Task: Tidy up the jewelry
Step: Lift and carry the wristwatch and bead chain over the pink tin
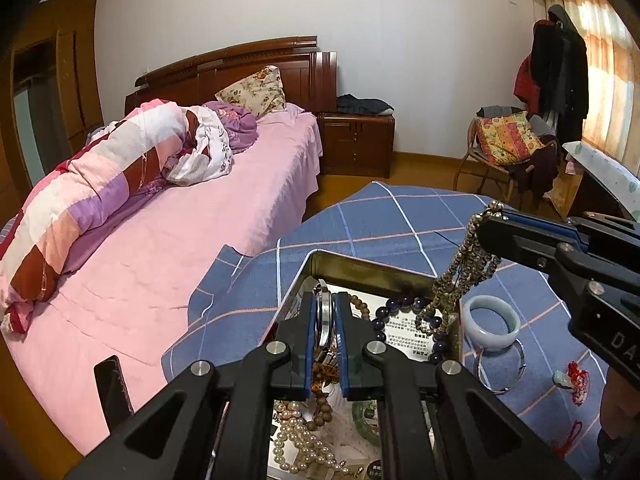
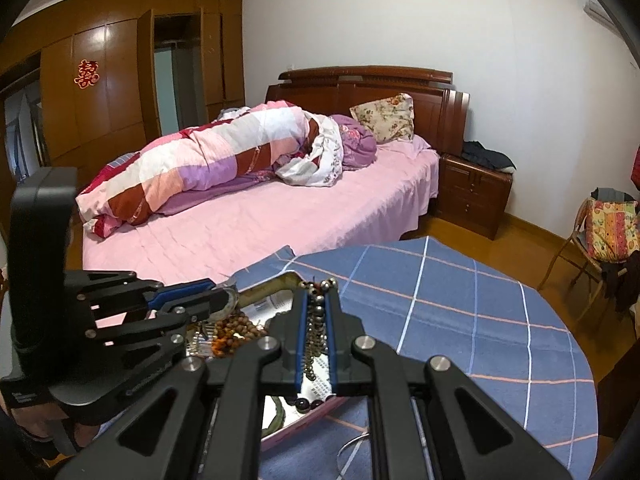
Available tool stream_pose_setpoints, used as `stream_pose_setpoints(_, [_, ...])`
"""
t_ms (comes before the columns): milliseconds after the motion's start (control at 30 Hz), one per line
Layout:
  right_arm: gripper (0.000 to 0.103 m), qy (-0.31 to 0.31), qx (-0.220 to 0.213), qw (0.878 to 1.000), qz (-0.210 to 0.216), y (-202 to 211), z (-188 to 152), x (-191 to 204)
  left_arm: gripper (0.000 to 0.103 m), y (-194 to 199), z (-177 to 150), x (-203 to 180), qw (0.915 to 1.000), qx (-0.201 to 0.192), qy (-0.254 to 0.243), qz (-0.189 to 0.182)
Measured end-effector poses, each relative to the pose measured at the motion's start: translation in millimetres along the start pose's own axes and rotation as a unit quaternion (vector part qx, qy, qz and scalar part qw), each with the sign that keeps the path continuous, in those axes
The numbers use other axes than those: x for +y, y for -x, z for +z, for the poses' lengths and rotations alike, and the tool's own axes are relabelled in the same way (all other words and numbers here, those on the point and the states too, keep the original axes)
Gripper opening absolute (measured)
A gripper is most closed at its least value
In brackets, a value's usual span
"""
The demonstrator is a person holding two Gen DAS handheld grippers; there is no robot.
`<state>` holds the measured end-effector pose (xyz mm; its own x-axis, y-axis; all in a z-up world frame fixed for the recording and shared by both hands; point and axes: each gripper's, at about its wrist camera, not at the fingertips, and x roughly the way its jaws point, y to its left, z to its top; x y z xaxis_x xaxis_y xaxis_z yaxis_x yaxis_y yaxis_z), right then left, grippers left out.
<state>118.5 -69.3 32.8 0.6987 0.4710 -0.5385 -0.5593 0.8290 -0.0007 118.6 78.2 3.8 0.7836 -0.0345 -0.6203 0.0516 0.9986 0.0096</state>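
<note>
An open metal tin (image 1: 362,259) stands on the round table with the blue checked cloth (image 1: 400,216). It holds a pearl necklace (image 1: 298,440), wooden beads, dark purple beads (image 1: 400,305) and a green bangle. My left gripper (image 1: 324,297) hangs over the tin, shut on a silver bangle (image 1: 325,316) held upright. My right gripper (image 1: 486,216) is shut on a strand of small brown-gold beads (image 1: 460,272) that dangles over the tin's right rim. In the right wrist view the same strand (image 2: 318,320) runs between the fingers of the right gripper (image 2: 318,286), with the left gripper (image 2: 226,295) to its left.
On the cloth right of the tin lie a pale jade bangle (image 1: 494,322), a thin silver ring bangle (image 1: 502,376) and a red charm (image 1: 578,376). A pink bed (image 1: 180,240) borders the table on the left. A chair with a cushion (image 1: 506,140) stands behind.
</note>
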Motion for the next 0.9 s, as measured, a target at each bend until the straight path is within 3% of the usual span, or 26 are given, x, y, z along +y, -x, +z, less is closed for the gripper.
stream_pose_setpoints(900, [0.011,-0.015,0.068,0.997,0.01,-43.6,-19.0,-13.7,0.009,-21.2,-16.0,-1.2,0.9996,0.028,-0.008,0.006])
